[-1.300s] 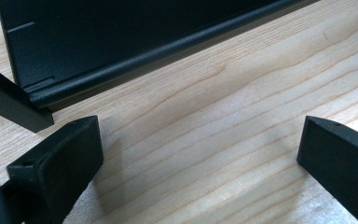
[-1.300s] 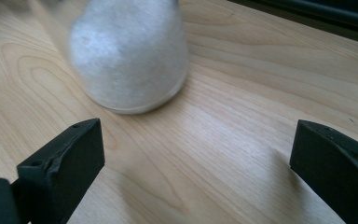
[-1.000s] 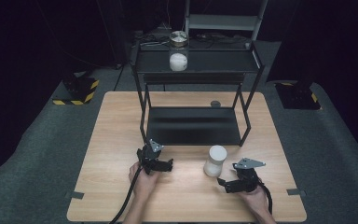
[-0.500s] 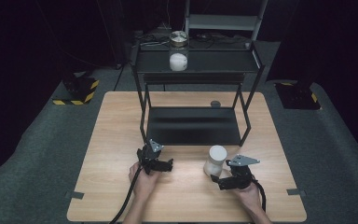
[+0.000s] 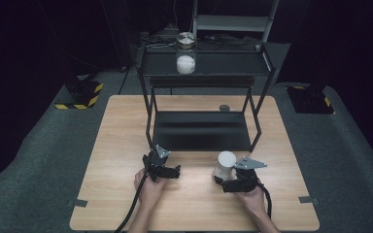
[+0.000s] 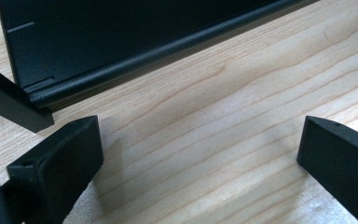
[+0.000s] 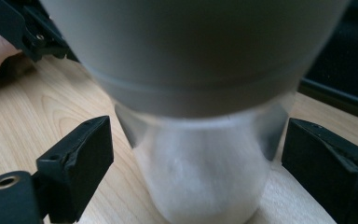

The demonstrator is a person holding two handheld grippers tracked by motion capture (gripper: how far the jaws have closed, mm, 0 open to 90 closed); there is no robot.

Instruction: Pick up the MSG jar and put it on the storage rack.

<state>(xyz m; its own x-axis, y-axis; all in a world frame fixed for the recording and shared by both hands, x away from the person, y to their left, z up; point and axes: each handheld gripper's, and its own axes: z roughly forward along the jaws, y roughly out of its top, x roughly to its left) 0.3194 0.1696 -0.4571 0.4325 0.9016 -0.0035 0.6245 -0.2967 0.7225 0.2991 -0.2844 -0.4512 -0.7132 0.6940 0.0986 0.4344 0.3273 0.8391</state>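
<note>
Between the right tongs [image 7: 193, 163] jaws: upright jar [image 7: 200, 140], axis vertical, jaws wide open w/ gaps both sides. Left tongs [image 6: 193, 158] open, empty, farther off.

bright overhead light on the table [image 5: 126, 145], dark surroundings; near jar [image 7: 191, 70] blurred close-up.

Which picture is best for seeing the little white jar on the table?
The right gripper view: the white jar looms close between that gripper's open jaws, grey lid above, white stuff inside. The high view shows it small beside the right gripper. The left gripper view faces bare wood.
</note>
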